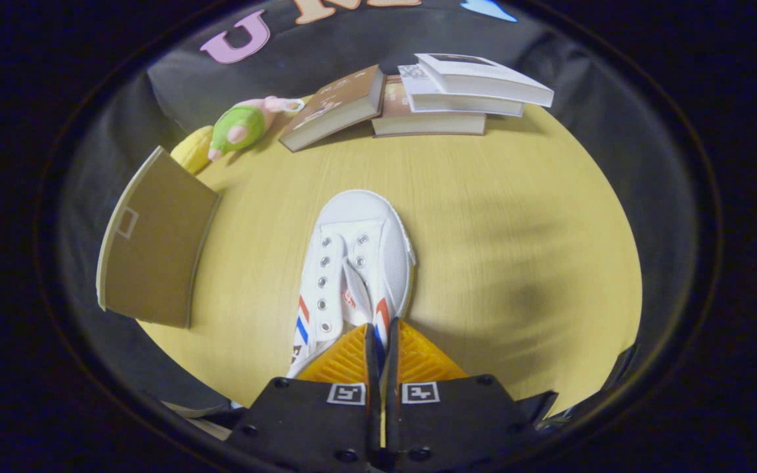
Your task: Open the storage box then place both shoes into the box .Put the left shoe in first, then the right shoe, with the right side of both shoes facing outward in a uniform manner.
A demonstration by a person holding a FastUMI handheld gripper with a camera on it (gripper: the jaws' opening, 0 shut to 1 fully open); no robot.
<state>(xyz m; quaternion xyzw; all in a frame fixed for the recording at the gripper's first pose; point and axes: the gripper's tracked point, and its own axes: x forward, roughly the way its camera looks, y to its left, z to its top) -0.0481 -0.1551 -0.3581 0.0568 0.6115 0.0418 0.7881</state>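
Observation:
A white canvas shoe (359, 256) with red and blue side stripes lies with its toe pointing away from me over the light wooden table (523, 217). My gripper (380, 328) is shut on the shoe, its two fingers pressed close together on the thin edge of the shoe's opening near the heel. The heel is hidden behind the fingers. To the left of the shoe is the brown storage box (155, 243), of which I see one flat brown panel with a pale rim. I cannot tell whether the shoe rests on the table or hangs above it.
Several books (447, 92) lie stacked at the far side of the table. A green and pink plush toy (244, 125) and a yellow object (194, 150) sit at the back left, just beyond the box. Bare tabletop stretches to the right of the shoe.

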